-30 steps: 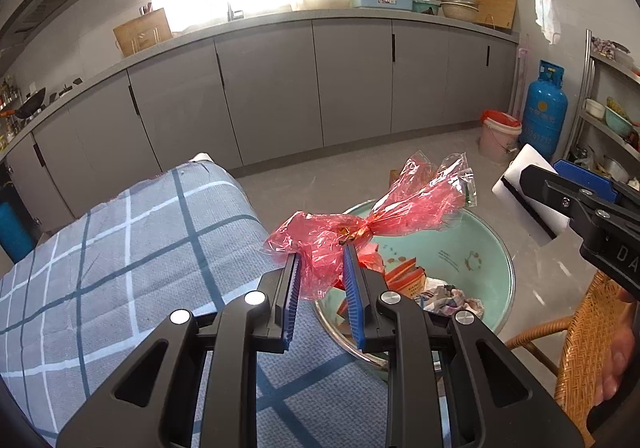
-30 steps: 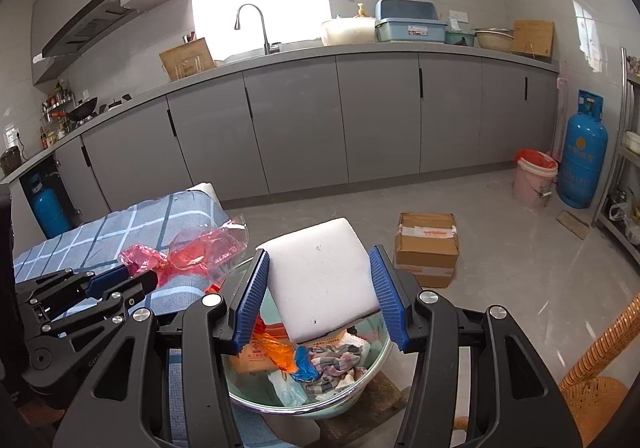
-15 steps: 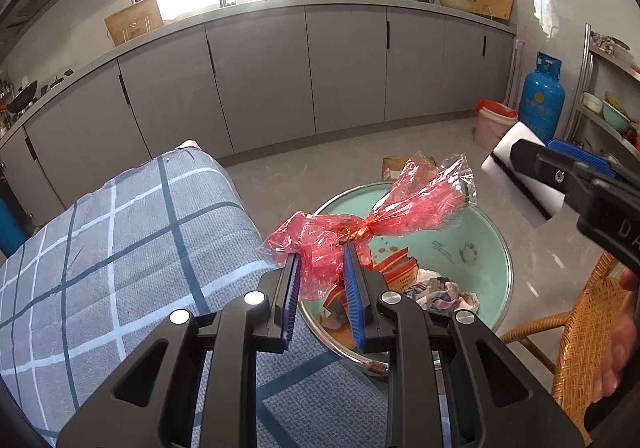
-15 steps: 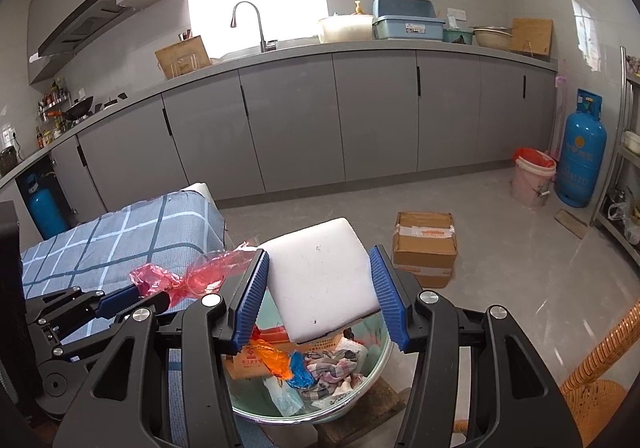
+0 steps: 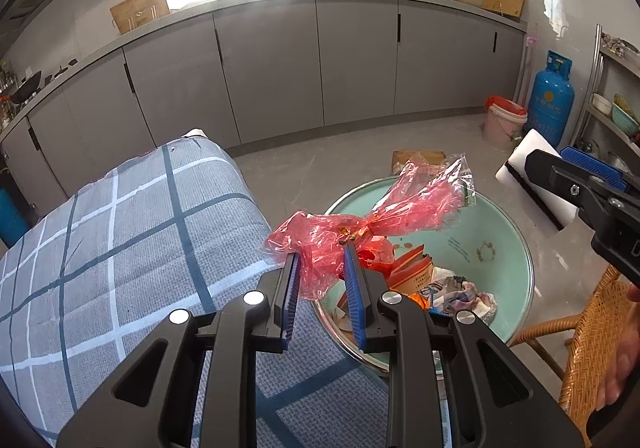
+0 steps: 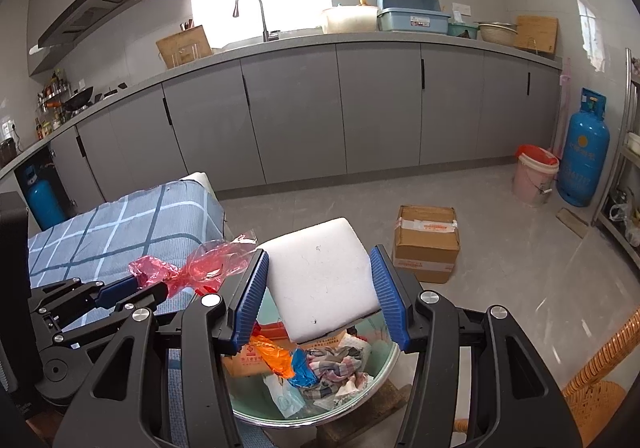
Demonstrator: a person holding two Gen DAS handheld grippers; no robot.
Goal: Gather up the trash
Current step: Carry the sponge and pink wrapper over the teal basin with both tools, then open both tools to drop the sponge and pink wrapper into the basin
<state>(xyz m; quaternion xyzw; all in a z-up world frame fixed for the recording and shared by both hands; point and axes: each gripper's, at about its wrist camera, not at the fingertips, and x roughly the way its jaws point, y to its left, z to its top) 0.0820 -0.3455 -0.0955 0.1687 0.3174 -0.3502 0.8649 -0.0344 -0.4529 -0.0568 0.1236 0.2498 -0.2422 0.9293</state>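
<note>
My left gripper (image 5: 320, 262) is shut on a crumpled red cellophane wrapper (image 5: 372, 216), held above the near rim of a pale green basin (image 5: 488, 232). The basin holds several pieces of trash: paper packets, cloth and plastic (image 6: 312, 364). My right gripper (image 6: 318, 280) is shut on a white foam block (image 6: 320, 276), held over the basin (image 6: 384, 372). The right gripper and block show at the right edge of the left wrist view (image 5: 536, 176). The wrapper and left gripper show at left in the right wrist view (image 6: 196, 268).
A table with a grey-blue checked cloth (image 5: 120, 232) lies to the left of the basin. A wicker chair (image 5: 592, 344) stands at right. A cardboard box (image 6: 426, 244), a pink bucket (image 6: 534, 174) and a blue gas cylinder (image 6: 586, 152) stand on the floor before grey cabinets.
The left gripper with the wrapper has moved right, closer to the basin and the right gripper. The right gripper holds the foam block almost still.
</note>
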